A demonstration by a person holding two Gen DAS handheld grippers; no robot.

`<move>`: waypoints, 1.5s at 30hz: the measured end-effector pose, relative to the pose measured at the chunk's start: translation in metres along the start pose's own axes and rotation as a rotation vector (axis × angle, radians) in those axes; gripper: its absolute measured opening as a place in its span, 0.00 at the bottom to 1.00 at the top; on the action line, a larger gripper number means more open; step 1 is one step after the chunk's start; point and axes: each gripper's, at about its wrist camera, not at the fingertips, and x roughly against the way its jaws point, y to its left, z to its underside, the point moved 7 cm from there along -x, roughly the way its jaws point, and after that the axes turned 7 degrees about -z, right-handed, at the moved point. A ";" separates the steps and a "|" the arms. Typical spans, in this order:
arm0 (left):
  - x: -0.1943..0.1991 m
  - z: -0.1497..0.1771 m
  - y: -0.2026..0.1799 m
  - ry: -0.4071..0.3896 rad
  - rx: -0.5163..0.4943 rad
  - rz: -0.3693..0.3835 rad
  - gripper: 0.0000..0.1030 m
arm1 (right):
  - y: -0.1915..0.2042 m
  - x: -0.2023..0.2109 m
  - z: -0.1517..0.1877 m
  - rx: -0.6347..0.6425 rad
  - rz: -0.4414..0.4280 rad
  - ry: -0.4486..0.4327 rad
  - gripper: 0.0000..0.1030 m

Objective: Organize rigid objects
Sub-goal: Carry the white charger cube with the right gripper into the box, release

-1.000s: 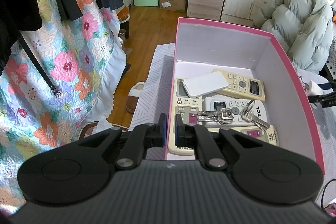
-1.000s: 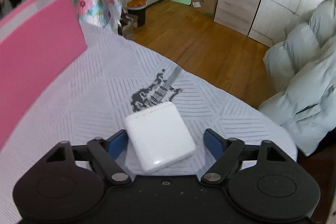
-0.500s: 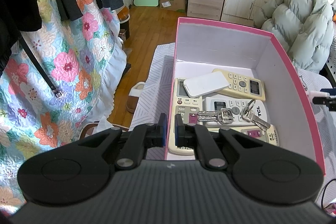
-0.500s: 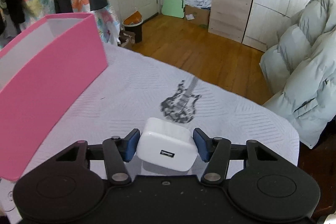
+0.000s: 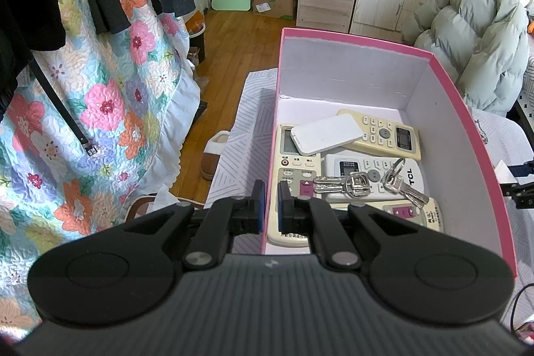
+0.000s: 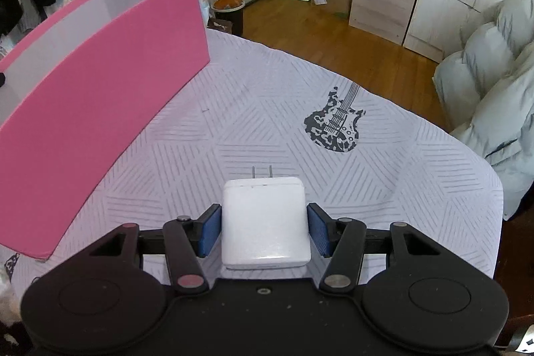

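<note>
right gripper (image 6: 263, 227) clamped on white square plastic charger (image 6: 265, 222), held above patterned cloth | left gripper (image 5: 269, 206) pinched onto pink cardboard box (image 5: 467, 109) wall | charger best lifted clear of rim, lowered level

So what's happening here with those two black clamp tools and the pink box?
Someone is tidying small hard items into the pink box, working a handheld gripper in each hand. The right gripper is closed on a white plug-in charger, prongs pointing away, above the patterned cloth beside the box. The left gripper is clamped on the box's near wall, apparently steadying it. Inside already lie several remote controls, a flat white device and two bunches of keys.
</note>
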 end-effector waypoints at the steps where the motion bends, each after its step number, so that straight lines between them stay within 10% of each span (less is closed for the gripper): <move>1: 0.000 0.000 0.000 0.000 0.000 0.000 0.05 | 0.000 -0.002 0.001 0.000 0.002 0.009 0.59; 10: -0.001 0.000 -0.003 -0.003 0.003 0.005 0.05 | 0.003 0.001 -0.007 -0.052 0.010 -0.052 0.59; 22: 0.001 0.001 -0.001 -0.017 0.003 0.007 0.05 | 0.086 0.077 -0.093 -0.121 -0.334 -0.332 0.59; 35: 0.003 0.001 0.002 -0.015 0.028 0.018 0.05 | 0.144 -0.071 -0.164 -0.261 -0.385 0.034 0.59; 45: 0.003 -0.001 0.000 -0.012 0.010 0.011 0.05 | 0.136 -0.117 -0.177 -0.359 -0.321 0.099 0.60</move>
